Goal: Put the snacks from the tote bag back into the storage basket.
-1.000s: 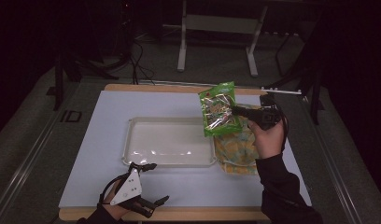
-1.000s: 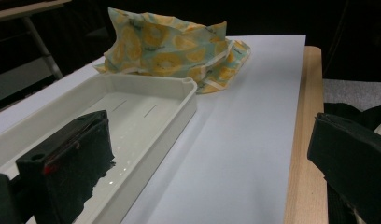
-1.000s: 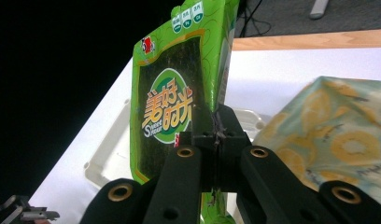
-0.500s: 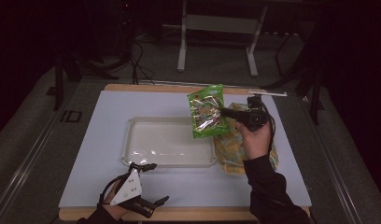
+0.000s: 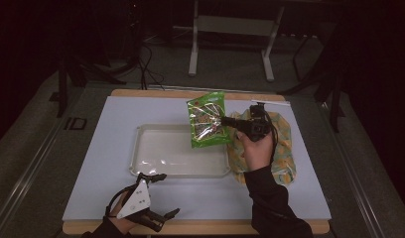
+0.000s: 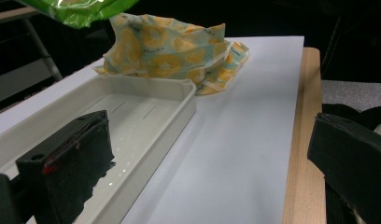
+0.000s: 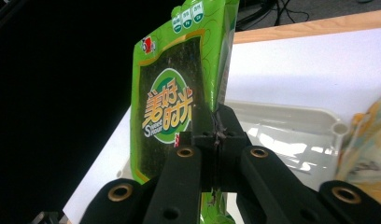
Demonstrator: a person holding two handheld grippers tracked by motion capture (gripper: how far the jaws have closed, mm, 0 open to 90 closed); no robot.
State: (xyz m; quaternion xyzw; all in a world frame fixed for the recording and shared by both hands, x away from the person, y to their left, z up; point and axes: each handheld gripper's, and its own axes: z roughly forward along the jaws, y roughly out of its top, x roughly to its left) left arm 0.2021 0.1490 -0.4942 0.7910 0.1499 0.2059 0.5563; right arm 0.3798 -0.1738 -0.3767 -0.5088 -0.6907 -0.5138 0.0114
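Right tool (image 5: 224, 120) pinches green snack bag (image 5: 207, 119), held in air over right end of white tray (image 5: 141, 148). Bag not yet in tray. Left tool (image 5: 161, 196) wide, holding nothing, low by counter (image 5: 300, 198) edge.

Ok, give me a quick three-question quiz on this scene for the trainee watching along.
1. True or false: the right gripper is shut on the green snack packet.
2. Where is the packet? A) lying flat in the white tray; B) lifted, over the tray's right end; C) tucked under the yellow patterned bag.
3. How do the jaws of the left gripper stand, and is anything between them?

Key
1. True: the right gripper view shows the jaws pinched on the packet's edge.
2. B.
3. Wide open, nothing between them; it rests at the table's near edge, beside the tray.
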